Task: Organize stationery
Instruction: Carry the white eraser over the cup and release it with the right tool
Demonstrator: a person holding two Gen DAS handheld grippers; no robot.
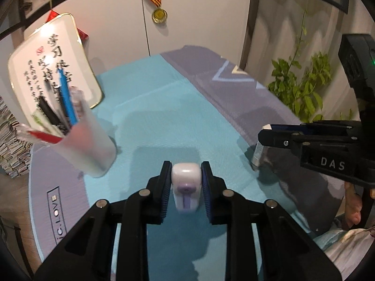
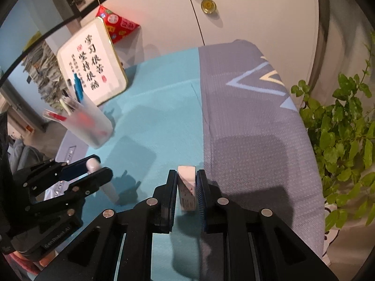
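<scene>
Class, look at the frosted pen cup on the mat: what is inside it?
Inside the frosted pen cup stand a blue pen, black pens and a red-capped one. Their lower ends blur behind the wall.

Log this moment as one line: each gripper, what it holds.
left gripper: shut on correction tape | right gripper: shut on eraser | pen cup: upright on mat

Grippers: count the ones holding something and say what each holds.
2. The left gripper, at the desk mat's near left, is shut on a white-and-purple correction tape. The right gripper, further right, is shut on a white eraser. Nothing else seems held.
</scene>
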